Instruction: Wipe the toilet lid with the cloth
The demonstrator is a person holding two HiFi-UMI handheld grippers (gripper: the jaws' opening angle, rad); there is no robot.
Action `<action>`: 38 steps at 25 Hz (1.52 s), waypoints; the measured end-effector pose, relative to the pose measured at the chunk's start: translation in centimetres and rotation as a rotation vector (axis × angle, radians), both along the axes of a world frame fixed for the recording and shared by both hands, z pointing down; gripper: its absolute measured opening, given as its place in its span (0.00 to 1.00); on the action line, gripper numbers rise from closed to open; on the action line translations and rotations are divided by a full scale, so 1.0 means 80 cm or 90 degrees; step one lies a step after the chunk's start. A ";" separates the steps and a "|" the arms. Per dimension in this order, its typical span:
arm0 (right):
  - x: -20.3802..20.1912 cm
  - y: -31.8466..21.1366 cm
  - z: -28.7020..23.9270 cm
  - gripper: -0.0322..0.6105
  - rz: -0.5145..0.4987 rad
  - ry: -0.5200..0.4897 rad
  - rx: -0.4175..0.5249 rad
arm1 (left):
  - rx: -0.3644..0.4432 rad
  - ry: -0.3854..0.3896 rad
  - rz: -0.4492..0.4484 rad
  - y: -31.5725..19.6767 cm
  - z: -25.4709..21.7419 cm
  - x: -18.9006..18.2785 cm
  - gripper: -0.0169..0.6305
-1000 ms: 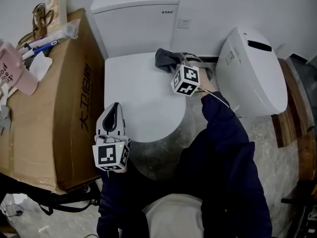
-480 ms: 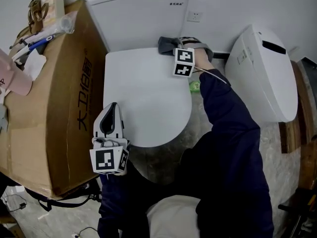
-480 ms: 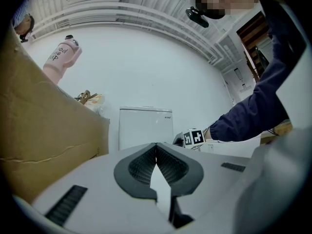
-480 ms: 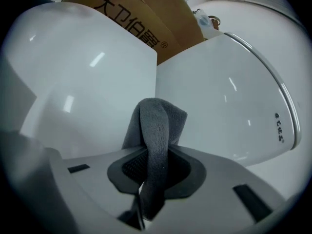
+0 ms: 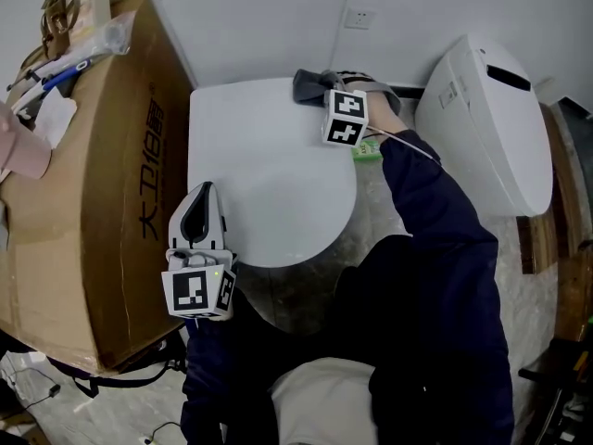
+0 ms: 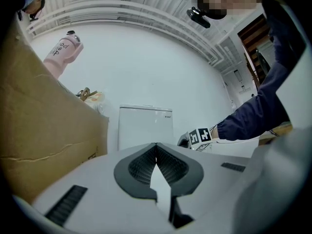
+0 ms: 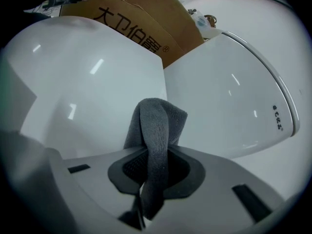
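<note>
The fingers of the right gripper are clamped on the grey cloth at the far right corner of the toilet lid, those of the left gripper shut on nothing; pinched by one fold, the cloth could be dragged free by friction.

The cloth sits in your right gripper on the toilet lid's rear right corner, before the cistern. Your left gripper lies at the lid's front left, beside the cardboard box.
</note>
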State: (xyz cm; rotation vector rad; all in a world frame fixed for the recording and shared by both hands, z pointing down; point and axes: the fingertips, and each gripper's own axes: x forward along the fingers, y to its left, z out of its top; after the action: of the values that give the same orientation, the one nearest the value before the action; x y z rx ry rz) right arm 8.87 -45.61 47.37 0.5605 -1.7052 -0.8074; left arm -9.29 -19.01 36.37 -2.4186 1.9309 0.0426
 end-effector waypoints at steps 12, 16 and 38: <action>0.031 0.135 0.025 0.16 -0.017 0.037 -0.062 | 0.016 0.011 0.058 0.006 -0.007 0.010 0.05; 0.041 0.181 0.028 0.16 -0.022 0.044 -0.081 | 0.018 0.014 0.074 0.008 -0.007 0.015 0.05; 0.061 0.335 0.036 0.16 -0.034 0.012 -0.199 | 0.020 0.040 0.089 0.018 -0.007 0.017 0.05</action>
State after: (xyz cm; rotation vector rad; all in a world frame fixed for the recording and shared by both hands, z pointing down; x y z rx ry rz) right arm 13.78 -18.84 50.24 0.2930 -1.7910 -0.5662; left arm -7.96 -17.54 35.80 -2.5571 1.7662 0.1546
